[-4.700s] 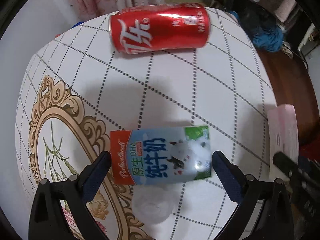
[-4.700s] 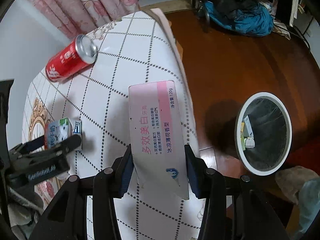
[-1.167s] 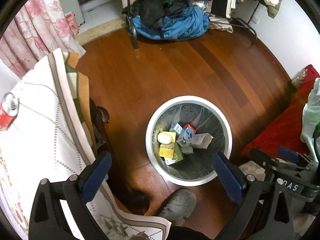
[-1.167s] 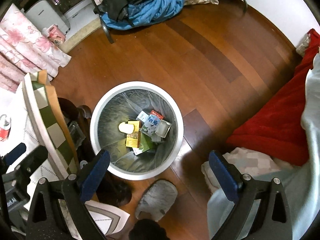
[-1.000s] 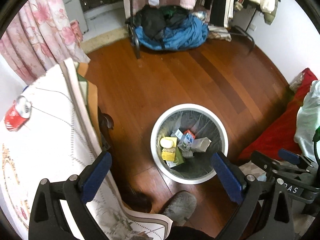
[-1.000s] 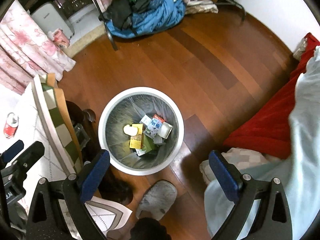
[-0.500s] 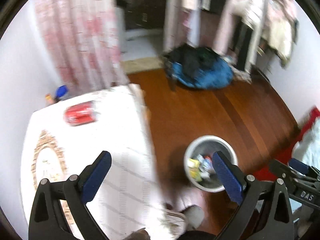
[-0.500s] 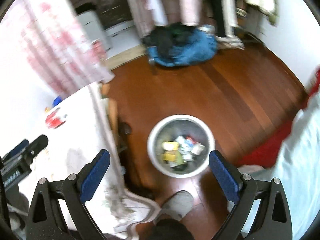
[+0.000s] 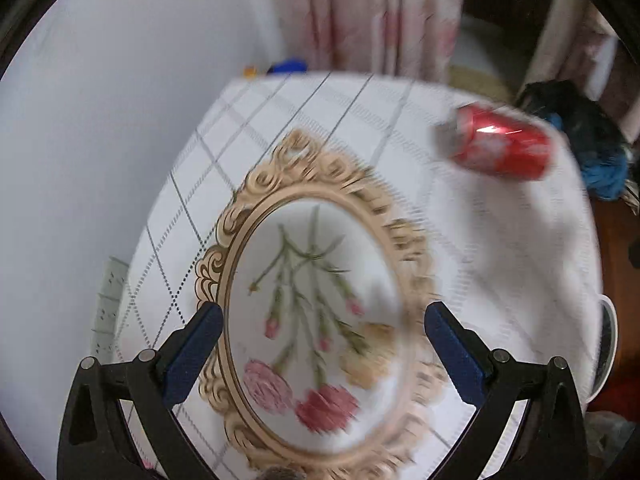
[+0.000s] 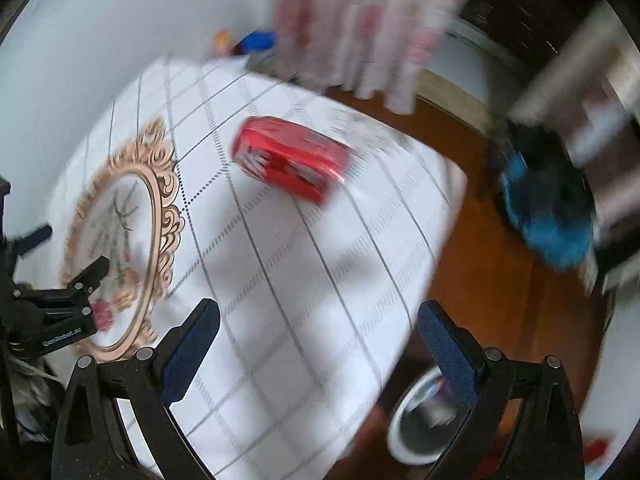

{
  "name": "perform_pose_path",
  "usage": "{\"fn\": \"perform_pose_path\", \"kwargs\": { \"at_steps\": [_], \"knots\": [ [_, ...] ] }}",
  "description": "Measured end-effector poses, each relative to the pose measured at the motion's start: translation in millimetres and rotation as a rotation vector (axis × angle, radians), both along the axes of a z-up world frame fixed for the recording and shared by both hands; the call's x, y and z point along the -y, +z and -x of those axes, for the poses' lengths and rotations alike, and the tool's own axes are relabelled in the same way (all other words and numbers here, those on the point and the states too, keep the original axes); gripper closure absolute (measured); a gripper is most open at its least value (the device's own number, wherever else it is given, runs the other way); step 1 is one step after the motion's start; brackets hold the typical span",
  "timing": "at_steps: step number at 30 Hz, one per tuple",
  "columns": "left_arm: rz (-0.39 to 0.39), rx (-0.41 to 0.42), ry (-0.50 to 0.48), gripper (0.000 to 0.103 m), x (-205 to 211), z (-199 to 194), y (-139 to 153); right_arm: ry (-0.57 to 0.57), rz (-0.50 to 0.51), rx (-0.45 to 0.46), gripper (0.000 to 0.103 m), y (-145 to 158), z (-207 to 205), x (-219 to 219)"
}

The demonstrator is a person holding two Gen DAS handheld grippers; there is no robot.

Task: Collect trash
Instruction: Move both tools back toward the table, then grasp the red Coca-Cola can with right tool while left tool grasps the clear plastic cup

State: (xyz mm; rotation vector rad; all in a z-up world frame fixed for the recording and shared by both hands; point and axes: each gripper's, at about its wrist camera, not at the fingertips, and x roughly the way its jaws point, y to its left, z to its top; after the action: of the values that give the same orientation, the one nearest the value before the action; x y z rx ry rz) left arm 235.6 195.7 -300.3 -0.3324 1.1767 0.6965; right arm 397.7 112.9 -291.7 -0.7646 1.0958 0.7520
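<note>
A red soda can (image 9: 502, 150) lies on its side near the far right corner of the white checked tablecloth (image 9: 500, 240); the right wrist view shows the same red can (image 10: 292, 158) ahead and left of centre. My left gripper (image 9: 320, 326) hangs open and empty above the printed oval flower frame (image 9: 308, 288). My right gripper (image 10: 318, 326) is open and empty over the tablecloth (image 10: 304, 280), well short of the can. The left gripper's body (image 10: 52, 320) shows at the left edge. Both views are motion-blurred.
The white-rimmed trash bin (image 10: 420, 424) with trash in it stands on the wooden floor (image 10: 492, 264) below the table's right edge; its rim (image 9: 610, 344) peeks out at the right. A blue and black clothes pile (image 10: 552, 208) lies beyond. Pink curtains (image 9: 380, 16) hang behind.
Both grippers have swung up from above the trash bin and back over the table. The milk carton and pink box held earlier now lie in the bin; both grippers stay open.
</note>
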Motion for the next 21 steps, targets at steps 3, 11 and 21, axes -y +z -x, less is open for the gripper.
{"fn": "perform_pose_path", "kwargs": {
  "at_steps": [3, 11, 21],
  "knots": [
    [0.027, -0.041, 0.002, 0.000, -29, -7, -24, 0.138, 0.128, 0.052, 0.003, -28, -10, -54],
    [0.045, -0.069, -0.030, 0.000, -66, -29, -53, 0.297, 0.320, 0.050, 0.003, -83, -41, -124],
    [0.047, -0.045, -0.037, 0.000, -76, -31, -47, 0.178, 0.260, -0.117, 0.016, -98, -60, -115]
  ]
}}
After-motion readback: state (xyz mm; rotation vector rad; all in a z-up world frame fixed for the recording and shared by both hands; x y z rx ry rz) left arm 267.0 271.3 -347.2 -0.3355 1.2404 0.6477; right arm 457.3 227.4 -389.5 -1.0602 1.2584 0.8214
